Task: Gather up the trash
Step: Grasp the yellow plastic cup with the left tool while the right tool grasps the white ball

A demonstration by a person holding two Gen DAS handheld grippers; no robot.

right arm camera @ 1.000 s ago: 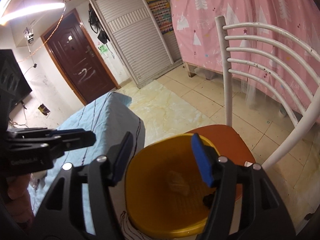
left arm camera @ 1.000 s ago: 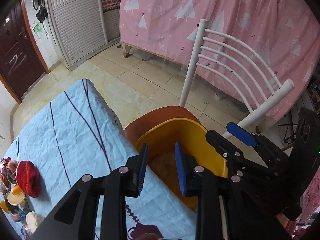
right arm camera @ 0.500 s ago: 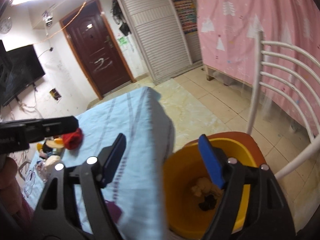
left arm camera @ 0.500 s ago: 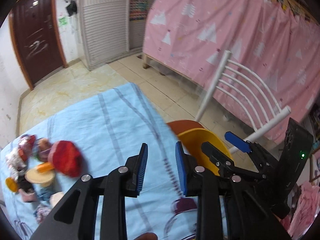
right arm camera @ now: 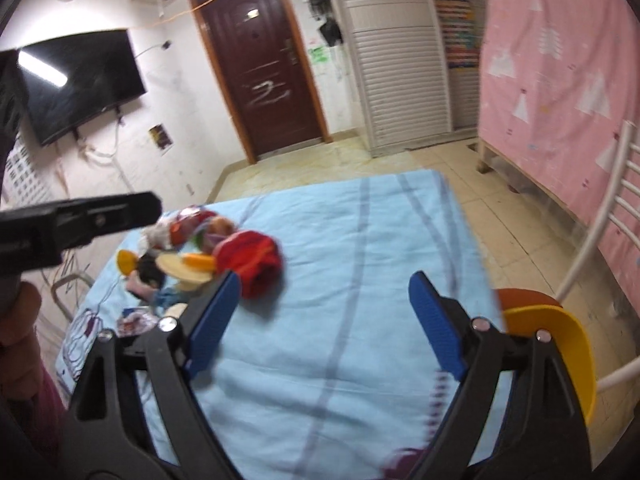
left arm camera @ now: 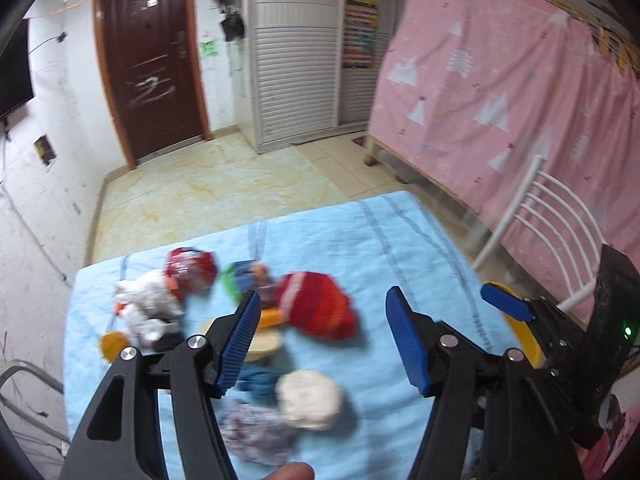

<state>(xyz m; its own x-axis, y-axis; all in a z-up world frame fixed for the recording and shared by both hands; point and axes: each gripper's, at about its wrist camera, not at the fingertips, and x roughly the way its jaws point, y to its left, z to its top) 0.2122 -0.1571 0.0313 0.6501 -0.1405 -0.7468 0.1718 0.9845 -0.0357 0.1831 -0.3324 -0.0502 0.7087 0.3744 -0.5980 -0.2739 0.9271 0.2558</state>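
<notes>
A pile of trash lies on the blue tablecloth [left arm camera: 380, 240]: a red crumpled piece [left arm camera: 320, 310], a white ball [left arm camera: 308, 398], white tissue [left arm camera: 146, 300], and other scraps. My left gripper [left arm camera: 324, 340] is open and empty above the pile. My right gripper [right arm camera: 320, 324] is open and empty over the cloth, right of the red piece [right arm camera: 252, 258]. The yellow bin [right arm camera: 560, 344] sits on the chair at the table's right edge; its rim also shows in the left wrist view [left arm camera: 524, 336].
A white metal chair [left arm camera: 560, 216] stands right of the table. A pink curtain [left arm camera: 500, 92] hangs behind it. A brown door [right arm camera: 260, 80] and a white shutter cabinet [right arm camera: 400, 60] are at the far wall. A TV [right arm camera: 80, 80] hangs on the left.
Both grippers have swung left from the yellow bin to the table. The left gripper's jaws have opened wide. The trash pile is now in front of both.
</notes>
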